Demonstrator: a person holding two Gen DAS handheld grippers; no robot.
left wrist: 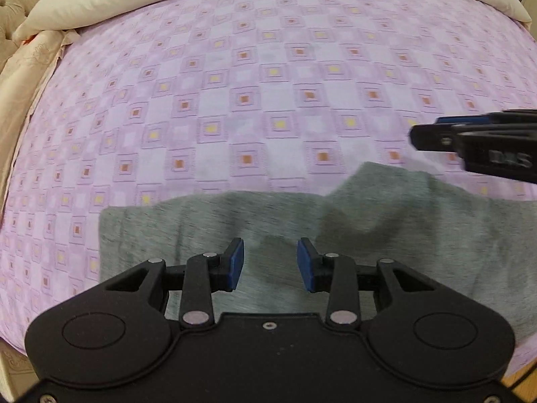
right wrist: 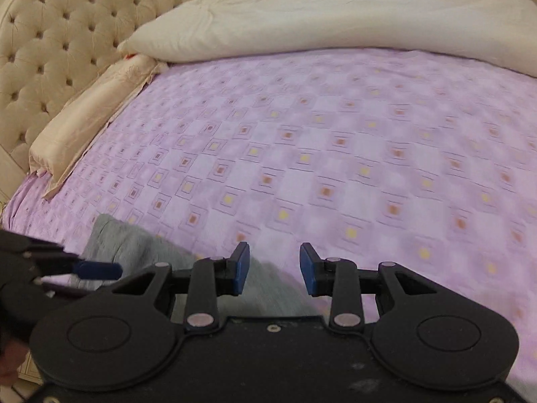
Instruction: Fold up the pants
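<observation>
Pants (left wrist: 335, 235), grey knit, lie flat on the lilac checked bedsheet (left wrist: 251, 100) along the near edge of the bed. In the left wrist view they fill the lower centre and lower right of the frame; the left end is a straight, squared edge, and the far edge rises into a soft peak right of centre, with a shallow fold below it. In the right wrist view only one end of the fabric shows, lower left to lower centre, partly hidden behind the tool body.

Left gripper (left wrist: 270, 263): lower centre of its own frame, above the grey fabric. Jaws stand partly apart, blue pads facing each other across a clear gap. Nothing is between them and they grip nothing.

Right gripper (right wrist: 274, 267): lower centre of its own frame, over the boundary between grey fabric and sheet. Jaws partly apart, gap empty, nothing held. It also enters the left wrist view from the right edge, blurred, above the peak.

Background, upper part of both frames: cream duvet (right wrist: 335, 23) bunched along the far side; tufted beige headboard (right wrist: 67, 50) upper left; peach pillow (right wrist: 94, 124) beside it.
</observation>
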